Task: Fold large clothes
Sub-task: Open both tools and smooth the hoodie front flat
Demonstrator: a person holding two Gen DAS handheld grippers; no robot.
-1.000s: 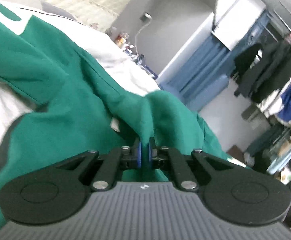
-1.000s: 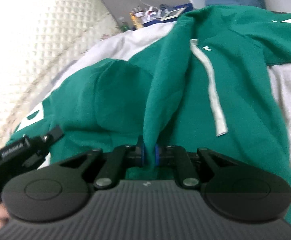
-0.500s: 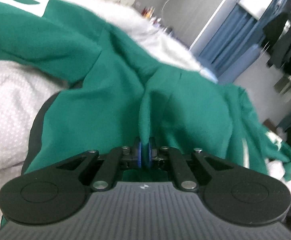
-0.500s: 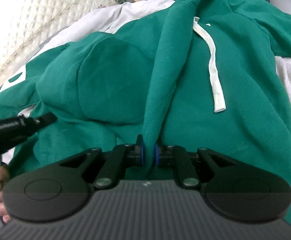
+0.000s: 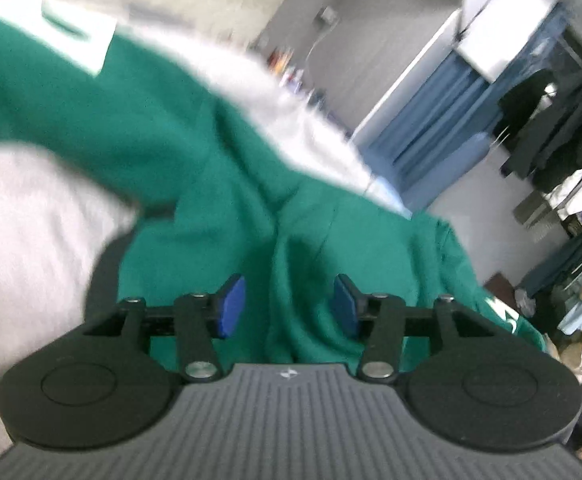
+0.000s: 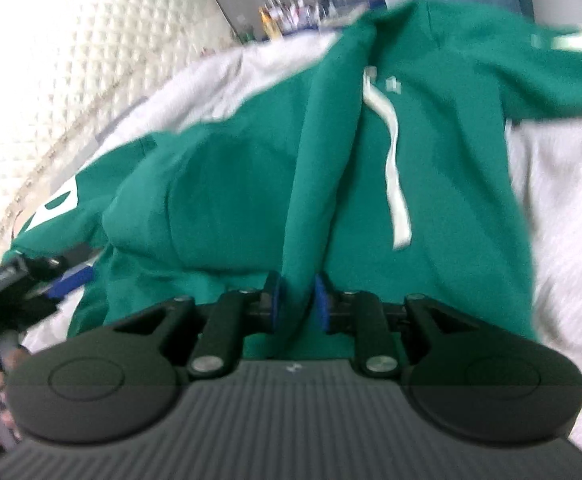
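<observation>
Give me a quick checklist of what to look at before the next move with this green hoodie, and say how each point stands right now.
1. Left gripper free of the cloth: ok. Its jaws are opening, and the blue pads stand apart from the fold of the green hoodie rising between them.
2. Right gripper free of the cloth: cannot tell. Its jaws are opening, but a ridge of fabric fills the narrow gap.
3. Hoodie resting on the white bedding: ok.
4. Fabric lying smooth: not ok, ridges and bunching show in both views.
5. White drawstring clear of both grippers: ok, it lies on top.
6. Sharp view: not ok, both pictures are blurred.
</observation>
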